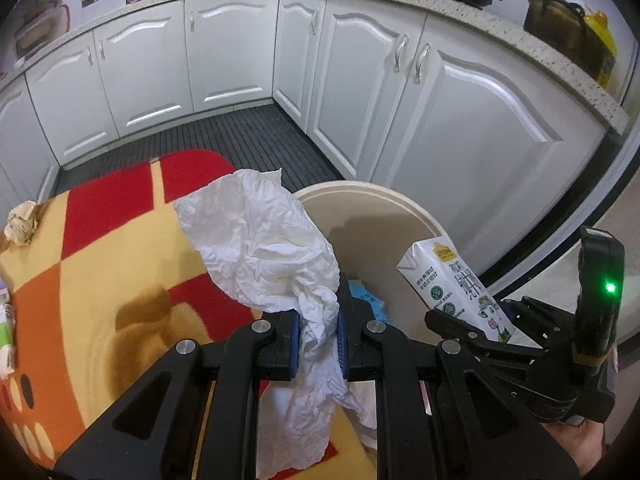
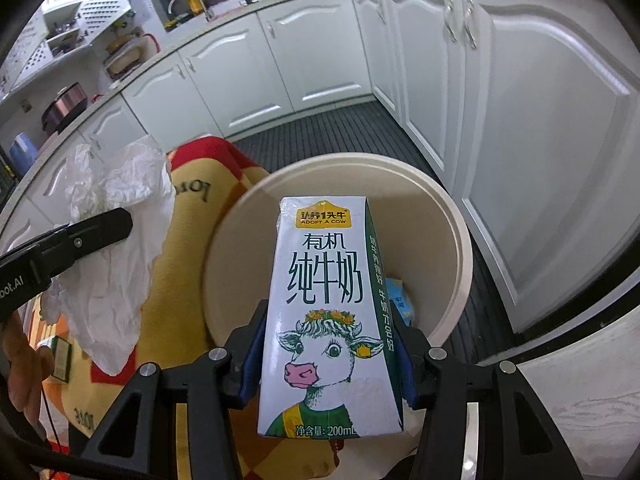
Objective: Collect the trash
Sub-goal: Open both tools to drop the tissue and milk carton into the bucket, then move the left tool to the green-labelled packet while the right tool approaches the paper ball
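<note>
My left gripper (image 1: 319, 320) is shut on a crumpled white tissue (image 1: 264, 240), held above the edge of the beige trash bin (image 1: 360, 194). My right gripper (image 2: 326, 344) is shut on a white milk carton (image 2: 324, 300) with a cow picture, held upright over the bin's opening (image 2: 460, 240). The carton (image 1: 452, 284) and right gripper also show at the right of the left wrist view. The tissue (image 2: 112, 248) and left gripper show at the left of the right wrist view. A blue wrapper (image 2: 400, 296) lies inside the bin.
A red, orange and yellow patterned cloth (image 1: 100, 280) covers the table at the left. A crumpled brown paper ball (image 1: 22, 222) lies at its far left edge. A small green box (image 2: 60, 356) lies on the cloth. White kitchen cabinets (image 1: 460, 120) and a dark floor mat (image 1: 248, 140) lie beyond.
</note>
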{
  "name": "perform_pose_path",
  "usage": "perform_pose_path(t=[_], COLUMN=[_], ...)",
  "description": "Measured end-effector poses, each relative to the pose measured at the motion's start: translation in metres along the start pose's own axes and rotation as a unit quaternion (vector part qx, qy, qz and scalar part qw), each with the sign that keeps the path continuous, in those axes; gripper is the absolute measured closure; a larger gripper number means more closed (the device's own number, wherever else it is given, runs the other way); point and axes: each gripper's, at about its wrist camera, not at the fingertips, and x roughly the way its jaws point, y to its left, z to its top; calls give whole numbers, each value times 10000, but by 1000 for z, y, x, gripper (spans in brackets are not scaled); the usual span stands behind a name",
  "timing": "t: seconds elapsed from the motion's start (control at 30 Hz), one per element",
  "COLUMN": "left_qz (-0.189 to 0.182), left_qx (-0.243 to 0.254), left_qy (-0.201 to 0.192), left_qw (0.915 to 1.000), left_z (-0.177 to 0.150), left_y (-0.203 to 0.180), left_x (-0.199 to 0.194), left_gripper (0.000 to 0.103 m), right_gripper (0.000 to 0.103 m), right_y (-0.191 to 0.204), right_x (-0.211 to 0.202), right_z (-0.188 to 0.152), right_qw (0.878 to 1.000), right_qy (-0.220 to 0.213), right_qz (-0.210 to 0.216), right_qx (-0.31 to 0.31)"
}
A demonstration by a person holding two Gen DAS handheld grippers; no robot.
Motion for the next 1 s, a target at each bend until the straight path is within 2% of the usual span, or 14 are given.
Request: perform_pose_path(t=[0.2,0.3,0.37,0.43,0.5,1.0], left_qz=[90,106,69,-26,-22,57], left_qx=[-22,-18,-63,-192,-281,-370], left_qy=[85,114,145,167,187,26], left_qw=[9999,9999,9999,9997,9994,9993], left_z=[-4,-2,-1,-1,-2,-7], left_y=[0,-2,-2,1,4,5], left_x=[10,13,14,14,14,-10], left_gripper=[90,82,56,41,40,40], right_gripper=[52,52,49,38,30,30], right_y=[-7,-9,-11,-12,-13,-5], right_x=[17,23,26,30,31,15], right_z=[3,1,1,4,4,-4], right_qw=[9998,9996,9994,9990,9985,9989], right_qy=[155,214,239,293,330,288], right_qz=[-77,-130,-174,-259,-330,-289], right_qx=[81,150,202,233,283,227])
